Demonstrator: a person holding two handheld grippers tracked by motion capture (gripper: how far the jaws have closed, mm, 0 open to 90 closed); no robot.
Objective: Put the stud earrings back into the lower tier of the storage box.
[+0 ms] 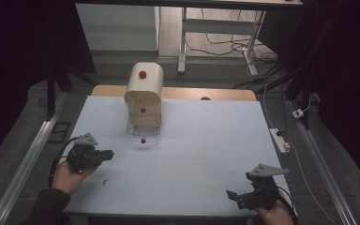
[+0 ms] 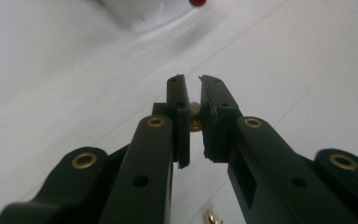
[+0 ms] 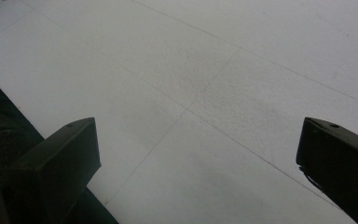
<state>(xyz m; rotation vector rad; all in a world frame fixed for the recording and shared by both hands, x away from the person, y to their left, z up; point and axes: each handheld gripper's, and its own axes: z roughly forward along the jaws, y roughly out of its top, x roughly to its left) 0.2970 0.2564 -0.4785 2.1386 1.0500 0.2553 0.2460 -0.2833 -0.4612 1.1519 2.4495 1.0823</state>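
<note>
The room is dim, its edges falling into black on both sides. A white table top (image 1: 206, 140) lies on a wooden board (image 1: 225, 94). Behind it stands a desk frame with pale metal legs (image 1: 183, 42) on a grey floor (image 1: 225, 65), cables (image 1: 225, 47) trailing beneath. A white power strip (image 1: 280, 139) lies at the right. A metal rail (image 1: 26, 161) runs along the left.

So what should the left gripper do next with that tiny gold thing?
Probably carry it toward the open bottom drawer of the little cabinet. The left gripper pinches the small gold piece, another one lies on the table, and the right gripper is open, holding nothing.
</note>
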